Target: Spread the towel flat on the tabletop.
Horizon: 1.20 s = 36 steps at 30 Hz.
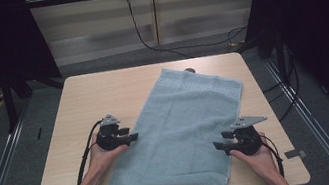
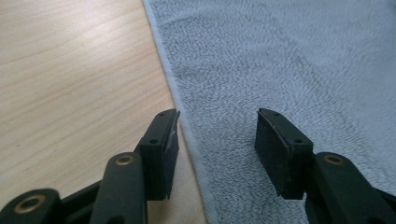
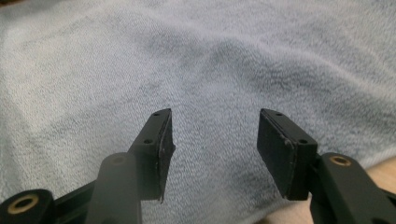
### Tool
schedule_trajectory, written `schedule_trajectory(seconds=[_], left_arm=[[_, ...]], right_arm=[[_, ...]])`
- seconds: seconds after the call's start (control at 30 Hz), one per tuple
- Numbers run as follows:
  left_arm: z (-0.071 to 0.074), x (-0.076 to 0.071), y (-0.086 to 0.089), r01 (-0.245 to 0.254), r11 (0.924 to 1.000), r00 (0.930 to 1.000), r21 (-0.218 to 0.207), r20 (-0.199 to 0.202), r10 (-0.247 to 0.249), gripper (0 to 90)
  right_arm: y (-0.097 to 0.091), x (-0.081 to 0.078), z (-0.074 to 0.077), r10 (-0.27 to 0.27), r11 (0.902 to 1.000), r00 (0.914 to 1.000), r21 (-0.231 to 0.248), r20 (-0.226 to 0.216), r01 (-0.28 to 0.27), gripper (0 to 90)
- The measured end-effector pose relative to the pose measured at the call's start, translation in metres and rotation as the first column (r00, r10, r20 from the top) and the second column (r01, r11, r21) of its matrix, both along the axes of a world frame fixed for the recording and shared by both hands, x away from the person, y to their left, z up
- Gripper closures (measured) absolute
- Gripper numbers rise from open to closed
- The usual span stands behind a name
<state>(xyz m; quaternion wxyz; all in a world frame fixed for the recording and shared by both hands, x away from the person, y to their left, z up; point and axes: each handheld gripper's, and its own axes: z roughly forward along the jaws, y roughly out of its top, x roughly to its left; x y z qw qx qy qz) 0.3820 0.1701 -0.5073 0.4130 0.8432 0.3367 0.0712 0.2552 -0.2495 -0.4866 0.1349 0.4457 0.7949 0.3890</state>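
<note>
The two black jaws of the left gripper (image 2: 215, 154) are held wide apart, and nothing is pinched between them. Under the gap, the left long edge of the soft, pale blue terry towel (image 2: 289, 70) is seen, with one jaw over the light wooden table (image 2: 70, 79) and the other jaw over the towel. The jaws of the right gripper (image 3: 214, 154) are spread wide too, and nothing is caught in them. Only towel is seen under them, with a small bit of table at the towel's right edge.

In the high view, the towel (image 1: 184, 130) is laid flat on the table (image 1: 97, 93), slanted, with its near end hanging past the table's front edge. The left gripper (image 1: 134, 137) is held just at the towel's left edge and is pointed across the towel. The right gripper (image 1: 218, 145) is held at the towel's right edge, closer to the towel's near end, and is pointed inward too. Each gripper is gripped from behind by a hand, with bare forearms stretched along both sides of the towel.
</note>
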Motion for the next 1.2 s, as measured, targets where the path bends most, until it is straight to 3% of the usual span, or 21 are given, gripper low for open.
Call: schedule_trajectory(seconds=[0.03, 0.13, 0.2, 0.27, 0.37, 0.43, 0.5, 0.6, 0.73, 0.83, 0.87, 0.9, 0.97, 1.03, 1.2], left_arm=[[0.0, -0.001, -0.001, -0.016, 0.9995, 0.9994, 0.027, 0.03, 0.015, 52.7], [0.0, -0.001, -0.001, 0.017, 0.9985, 0.9985, 0.052, 0.05, -0.02, 60.7], [0.001, -0.003, -0.001, 0.054, 0.997, 0.997, 0.054, 0.052, -0.057, 75.3], [0.002, -0.005, -0.002, 0.062, 0.995, 0.9952, 0.079, 0.071, -0.067, 84.5], [0.003, -0.008, -0.001, 0.05, 0.9939, 0.9958, 0.099, 0.071, -0.057, 86.2], [0.003, -0.008, 0.005, 0.049, 0.9966, 0.998, 0.066, 0.036, -0.051, 86.3], [0.002, -0.01, 0.013, 0.044, 0.9977, 0.9987, 0.051, 0.025, -0.046, 86.4], [0.003, -0.014, 0.023, 0.033, 0.9982, 0.9993, 0.05, 0.017, -0.033, 86.4], [0.002, -0.022, 0.039, -0.003, 0.9999, 0.9998, 0.014, -0.019, 0.004, 86.4], [0.002, -0.031, 0.054, -0.004, 1.0, 0.9987, -0.007, -0.051, 0.004, 86.4], [0.002, -0.036, 0.057, 0.004, 1.0, 0.9992, -0.003, -0.041, -0.004, 86.3], [0.002, -0.041, 0.061, 0.014, 0.9999, 0.9992, -0.005, -0.036, -0.014, 86.4], [0.001, -0.049, 0.067, 0.002, 0.9992, 0.9977, -0.04, -0.067, -0.005, 86.4], [0.002, -0.061, 0.069, 0.003, 0.9999, 0.9992, -0.012, -0.04, -0.003, 86.4], [0.009, -0.087, 0.078, 0.018, 0.9994, 0.9997, -0.029, -0.014, -0.019, 86.2]], right_arm=[[0.0, -0.001, -0.001, 0.001, 0.9998, 1.0, -0.018, 0.002, -0.001, 46.5], [-0.001, -0.003, -0.004, -0.007, 0.9995, 1.0, -0.03, 0.003, 0.007, 45.6], [0.0, -0.002, -0.007, -0.011, 0.9985, 0.9999, -0.053, -0.009, 0.011, 44.8], [0.002, 0.002, -0.012, 0.005, 0.9977, 0.9999, -0.067, -0.015, -0.006, 42.6], [0.005, 0.007, -0.014, -0.008, 0.9951, 0.9999, -0.098, -0.009, 0.007, 46.8], [0.007, 0.012, -0.015, -0.013, 0.9925, 0.9999, -0.121, 0.011, 0.014, 57.0], [0.007, 0.018, -0.015, -0.027, 0.9929, 0.9995, -0.115, 0.014, 0.028, 68.5], [0.012, 0.032, -0.015, -0.039, 0.9935, 0.9992, -0.106, 0.012, 0.04, 75.8], [0.025, 0.055, -0.016, -0.028, 0.9944, 0.9996, -0.102, 0.01, 0.028, 78.0], [0.033, 0.069, -0.017, -0.014, 0.9969, 0.9999, -0.077, 0.002, 0.014, 78.5], [0.035, 0.071, -0.018, -0.012, 0.9979, 0.9999, -0.063, 0.003, 0.012, 78.2], [0.037, 0.073, -0.018, -0.01, 0.9986, 0.9999, -0.052, -0.001, 0.01, 78.1], [0.041, 0.074, -0.019, -0.001, 0.9992, 1.0, -0.039, -0.002, 0.001, 78.2], [0.046, 0.071, -0.018, 0.027, 0.9988, 0.9996, -0.042, -0.007, -0.027, 81.6], [0.052, 0.048, -0.009, 0.081, 0.9965, 0.9966, -0.015, -0.011, -0.082, 84.7]])
